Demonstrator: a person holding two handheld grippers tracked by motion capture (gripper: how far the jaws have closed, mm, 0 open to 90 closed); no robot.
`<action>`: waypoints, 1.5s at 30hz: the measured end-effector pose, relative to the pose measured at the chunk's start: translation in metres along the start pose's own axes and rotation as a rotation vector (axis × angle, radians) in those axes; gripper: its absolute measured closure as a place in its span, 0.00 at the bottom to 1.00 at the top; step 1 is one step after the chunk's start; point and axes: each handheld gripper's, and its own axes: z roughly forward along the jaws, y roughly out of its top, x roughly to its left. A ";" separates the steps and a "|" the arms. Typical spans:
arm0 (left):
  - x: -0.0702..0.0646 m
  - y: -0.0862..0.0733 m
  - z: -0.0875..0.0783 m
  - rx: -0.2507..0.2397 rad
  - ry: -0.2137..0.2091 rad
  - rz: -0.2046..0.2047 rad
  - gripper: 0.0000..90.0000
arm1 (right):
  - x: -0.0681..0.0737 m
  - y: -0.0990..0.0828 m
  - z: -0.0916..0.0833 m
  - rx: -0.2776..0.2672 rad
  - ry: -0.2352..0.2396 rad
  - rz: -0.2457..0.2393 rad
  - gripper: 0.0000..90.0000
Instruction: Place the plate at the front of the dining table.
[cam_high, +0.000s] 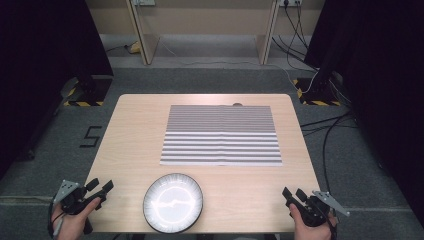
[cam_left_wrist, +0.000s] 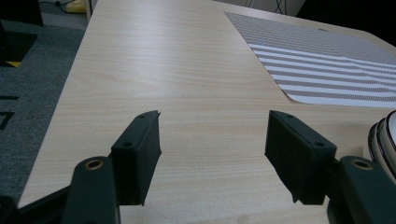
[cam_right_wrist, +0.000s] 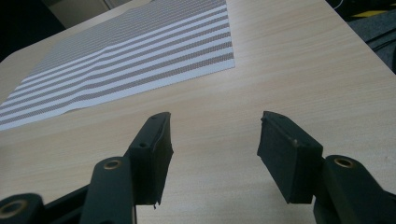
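A striped grey-and-white placemat (cam_high: 221, 135) lies flat in the middle of the wooden table (cam_high: 135, 145). A round plate (cam_high: 173, 203) with a dark striped rim sits near the table's front edge, left of centre. My left gripper (cam_high: 100, 188) rests at the front left corner, open and empty, a short way left of the plate. My right gripper (cam_high: 293, 194) rests at the front right corner, open too, with nothing between its jaws. In the left gripper view, the left gripper (cam_left_wrist: 212, 140) faces bare wood, with the plate's edge (cam_left_wrist: 383, 140) at the right. The right gripper (cam_right_wrist: 215, 140) points toward the placemat (cam_right_wrist: 126, 56).
Dark stands with yellow-black bases (cam_high: 82, 95) flank the table's far corners. Cables (cam_high: 325, 130) run over the grey floor at the right. A wooden frame (cam_high: 200, 30) stands behind the table. A "5" mark (cam_high: 90, 136) is on the floor at the left.
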 end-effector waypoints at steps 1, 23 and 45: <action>0.000 0.000 0.000 0.000 0.000 0.000 0.39 | 0.000 0.000 0.000 0.000 0.000 0.000 0.49; -0.030 0.006 -0.005 0.020 -0.121 -0.002 0.42 | 0.036 0.001 0.005 0.078 0.098 -0.070 0.52; -0.063 -0.001 0.003 0.111 -0.244 0.058 0.43 | 0.082 -0.002 0.026 0.186 0.217 -0.164 0.56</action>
